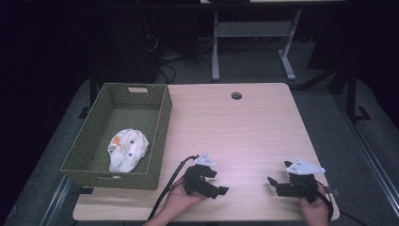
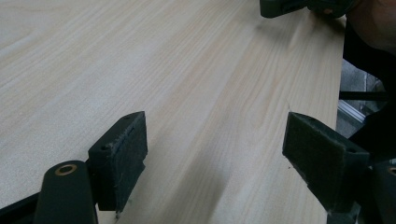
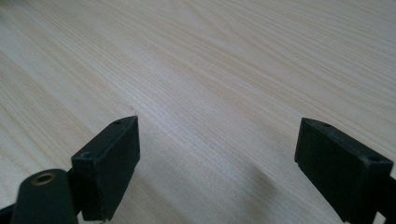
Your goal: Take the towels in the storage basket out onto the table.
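Two hands low at table's (image 1: 244, 127) near edge | left gripper (image 1: 217, 184) jaws apart | right gripper (image 1: 275, 184) jaws apart

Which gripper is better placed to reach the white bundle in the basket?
Left. The left gripper sits nearer the basket holding the white bundle; the right gripper is farther off across the table. Both are open and hold nothing.
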Motion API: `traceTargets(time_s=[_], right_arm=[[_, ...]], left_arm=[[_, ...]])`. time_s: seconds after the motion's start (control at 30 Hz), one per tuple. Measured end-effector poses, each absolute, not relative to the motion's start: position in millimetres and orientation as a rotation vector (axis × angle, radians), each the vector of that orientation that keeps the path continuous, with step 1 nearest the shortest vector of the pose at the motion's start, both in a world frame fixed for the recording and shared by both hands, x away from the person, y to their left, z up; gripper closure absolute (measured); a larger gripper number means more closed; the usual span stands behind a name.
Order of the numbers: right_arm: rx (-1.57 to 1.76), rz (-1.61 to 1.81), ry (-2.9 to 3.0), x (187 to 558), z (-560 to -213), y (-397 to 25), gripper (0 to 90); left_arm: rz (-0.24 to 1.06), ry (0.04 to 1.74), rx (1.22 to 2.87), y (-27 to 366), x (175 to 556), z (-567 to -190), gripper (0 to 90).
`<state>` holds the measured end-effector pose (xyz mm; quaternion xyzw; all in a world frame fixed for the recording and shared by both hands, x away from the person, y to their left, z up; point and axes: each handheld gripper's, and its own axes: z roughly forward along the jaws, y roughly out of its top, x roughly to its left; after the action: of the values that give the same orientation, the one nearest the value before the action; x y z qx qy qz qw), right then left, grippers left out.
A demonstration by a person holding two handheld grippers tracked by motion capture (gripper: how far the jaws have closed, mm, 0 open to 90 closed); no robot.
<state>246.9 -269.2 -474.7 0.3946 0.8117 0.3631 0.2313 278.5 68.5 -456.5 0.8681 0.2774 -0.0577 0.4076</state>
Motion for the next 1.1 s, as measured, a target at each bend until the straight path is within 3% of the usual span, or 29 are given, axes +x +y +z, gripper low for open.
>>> traceTargets(time_s=[1.1], right_arm=[[1.087, 0.966, 2.243, 246.6, -475.3, -259.3, 13.7]], left_arm=[[-0.151, 0.742, 2.126, 79.1, 295.4, -420.1, 21.3]])
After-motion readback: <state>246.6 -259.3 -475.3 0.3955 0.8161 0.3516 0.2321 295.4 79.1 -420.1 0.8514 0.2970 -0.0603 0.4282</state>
